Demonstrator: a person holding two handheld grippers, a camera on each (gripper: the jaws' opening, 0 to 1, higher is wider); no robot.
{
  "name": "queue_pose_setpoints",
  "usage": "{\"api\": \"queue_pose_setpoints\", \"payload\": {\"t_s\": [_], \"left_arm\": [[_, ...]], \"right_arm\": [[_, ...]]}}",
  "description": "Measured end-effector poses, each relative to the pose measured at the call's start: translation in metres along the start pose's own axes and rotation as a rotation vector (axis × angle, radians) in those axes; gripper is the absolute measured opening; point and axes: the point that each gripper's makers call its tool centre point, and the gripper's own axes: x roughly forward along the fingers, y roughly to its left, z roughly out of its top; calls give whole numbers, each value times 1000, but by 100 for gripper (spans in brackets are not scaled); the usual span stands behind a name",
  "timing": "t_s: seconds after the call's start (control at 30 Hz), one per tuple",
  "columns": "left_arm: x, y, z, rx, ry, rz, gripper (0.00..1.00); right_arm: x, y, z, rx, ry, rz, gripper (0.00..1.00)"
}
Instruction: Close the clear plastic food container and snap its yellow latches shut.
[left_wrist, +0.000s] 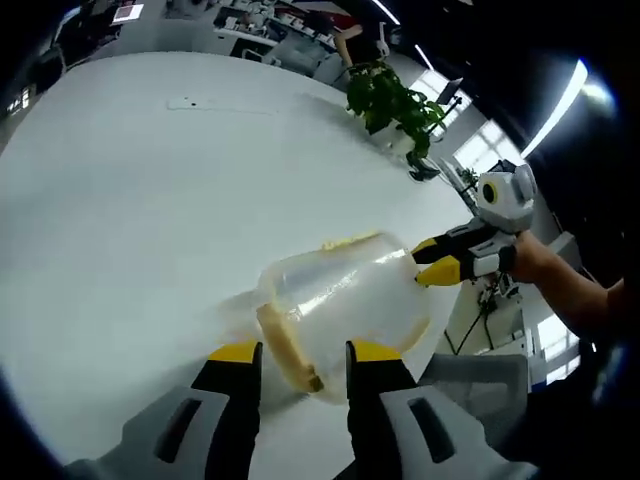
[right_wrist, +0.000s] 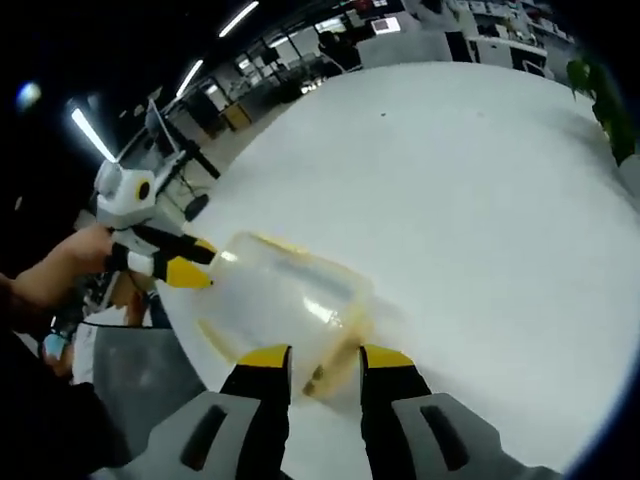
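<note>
left gripper (left_wrist: 298, 352): in the left gripper view its yellow-tipped jaws stand apart on either side of the container's near end, a yellow latch (left_wrist: 285, 350) between them; whether they touch it, i cannot tell.
container (left_wrist: 345, 300): clear plastic, lying near the worktop's edge, between the two grippers.
right gripper (left_wrist: 428, 262): comes in from the right, held by a hand (left_wrist: 535, 260); its tips sit close together at the container's far side.
worktop (left_wrist: 140, 200): white and wide; a potted plant (left_wrist: 392, 105) at its far edge.
right gripper view: right gripper (right_wrist: 325, 358) with jaws parted around the container (right_wrist: 285, 300); left gripper (right_wrist: 190, 262) at the opposite side.
writing: none readable.
</note>
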Motion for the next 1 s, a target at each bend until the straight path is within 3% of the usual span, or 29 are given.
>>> {"api": "queue_pose_setpoints", "payload": {"t_s": [0.33, 0.43, 0.63, 0.87, 0.97, 1.0], "left_arm": [[2, -2, 2, -12, 2, 20, 28], [2, -4, 2, 27, -11, 27, 27], [2, -4, 2, 21, -33, 28, 26], [4, -5, 3, 18, 9, 38, 24], [5, -7, -1, -24, 39, 19, 23], [8, 0, 4, -20, 26, 56, 22]], "right_arm": [[0, 1, -1, 2, -11, -13, 23], [0, 2, -1, 14, -6, -20, 21], [1, 0, 0, 18, 15, -19, 20], [2, 1, -1, 35, 31, -30, 18], [5, -4, -1, 57, 34, -30, 15], [9, -4, -5, 87, 53, -24, 15]]}}
